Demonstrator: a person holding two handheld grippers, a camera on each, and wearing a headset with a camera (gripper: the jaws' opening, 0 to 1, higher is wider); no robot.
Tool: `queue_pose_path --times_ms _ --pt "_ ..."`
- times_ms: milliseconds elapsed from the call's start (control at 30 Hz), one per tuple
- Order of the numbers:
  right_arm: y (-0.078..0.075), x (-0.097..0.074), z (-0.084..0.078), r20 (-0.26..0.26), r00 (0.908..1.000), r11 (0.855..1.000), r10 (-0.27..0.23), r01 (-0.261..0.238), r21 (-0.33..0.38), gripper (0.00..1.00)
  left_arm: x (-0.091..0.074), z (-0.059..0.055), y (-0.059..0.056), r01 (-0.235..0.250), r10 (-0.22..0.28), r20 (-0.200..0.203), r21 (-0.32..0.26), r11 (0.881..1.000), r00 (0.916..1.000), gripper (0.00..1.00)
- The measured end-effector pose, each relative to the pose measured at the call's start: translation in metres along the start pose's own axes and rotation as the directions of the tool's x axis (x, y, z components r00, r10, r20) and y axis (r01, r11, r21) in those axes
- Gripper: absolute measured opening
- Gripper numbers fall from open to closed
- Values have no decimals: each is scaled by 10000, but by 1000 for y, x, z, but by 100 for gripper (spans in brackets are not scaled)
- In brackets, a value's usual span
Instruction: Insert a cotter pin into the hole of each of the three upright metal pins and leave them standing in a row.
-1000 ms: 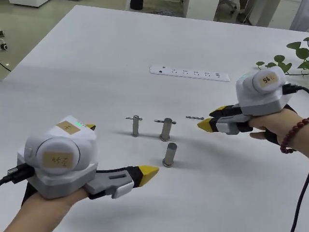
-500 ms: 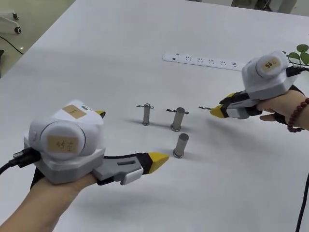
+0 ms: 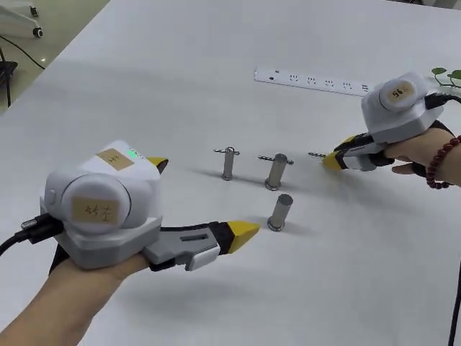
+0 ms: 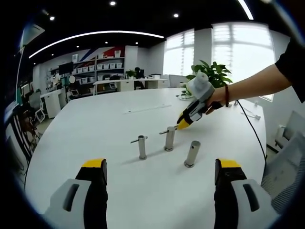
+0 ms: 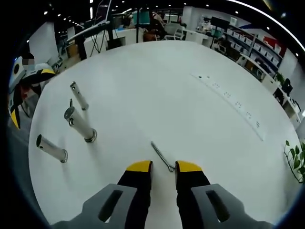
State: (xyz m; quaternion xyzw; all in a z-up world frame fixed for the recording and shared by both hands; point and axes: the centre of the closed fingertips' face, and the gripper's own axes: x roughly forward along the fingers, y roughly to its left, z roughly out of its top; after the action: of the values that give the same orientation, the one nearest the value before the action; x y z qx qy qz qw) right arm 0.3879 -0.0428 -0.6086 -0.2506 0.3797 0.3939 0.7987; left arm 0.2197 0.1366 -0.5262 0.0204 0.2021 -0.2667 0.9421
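Note:
Three upright metal pins stand on the white table. The far left pin [image 3: 228,164] and the middle pin [image 3: 277,171] each carry a cotter pin through the top. The nearer pin [image 3: 280,213] has a bare top. A loose cotter pin [image 3: 317,155] lies on the table to their right, and its looped end [image 5: 170,167] sits between the tips of my right gripper [image 3: 333,161]. That gripper's jaws stand close together with a narrow gap. My left gripper [image 3: 200,198] is wide open and empty, just left of the nearer pin [image 4: 192,153].
A white power strip [image 3: 310,81] lies at the back of the table. A green plant [image 3: 446,74] is at the far right edge. Bare tabletop surrounds the pins on all sides.
The head camera has shifted, so the whole scene slid right and up. Both grippers and the pins keep about the same places on the table.

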Motion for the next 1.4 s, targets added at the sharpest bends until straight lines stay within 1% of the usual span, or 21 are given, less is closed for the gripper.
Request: queue_pose_path --times_ms 200,433,567,767,900,967,1033,1067,1167,1267,1400 --pt "1 -2 -2 -111 9999 10000 72 -72 28 11 1 0 2 -50 50 -4 -62 10000 10000 93" --pt "2 -2 -2 -353 9991 9995 247 -254 -176 0 1 -2 0 -8 8 -96 -35 10000 10000 93" --pt "1 -1 1 -546 9982 9973 260 -296 -667 0 1 -2 -1 8 -8 -124 -24 10000 9999 93" --pt "10 -6 1 -792 9965 9933 269 -355 -1102 0 0 -3 -1 17 -17 -202 -4 10000 9998 93" --pt "14 -8 0 -897 9958 9852 203 -352 -1680 0 0 -4 -1 49 -51 -234 -83 10000 9997 92" --pt "15 -10 0 -884 9959 9824 181 -342 -1839 0 0 -5 -1 75 -79 -261 -131 9999 9996 91" --pt "11 -8 1 -820 9965 9815 179 -332 -1886 0 0 -5 -1 107 -112 -315 -173 9998 9994 90" --pt "12 -9 3 -678 9974 9819 226 -349 -1864 0 0 -6 -1 130 -138 -349 -216 9997 9993 89" --pt "15 -13 4 -575 9981 9803 222 -330 -1947 0 0 -6 -2 206 -219 -397 -348 9992 9990 88" --pt "20 -17 5 -420 9987 9783 297 -377 -2040 0 1 -4 -2 243 -258 -388 -386 9990 9989 87" --pt "27 -25 10 -180 9992 9719 352 -384 -2321 0 2 -2 -4 360 -377 -396 -420 9985 9985 85"
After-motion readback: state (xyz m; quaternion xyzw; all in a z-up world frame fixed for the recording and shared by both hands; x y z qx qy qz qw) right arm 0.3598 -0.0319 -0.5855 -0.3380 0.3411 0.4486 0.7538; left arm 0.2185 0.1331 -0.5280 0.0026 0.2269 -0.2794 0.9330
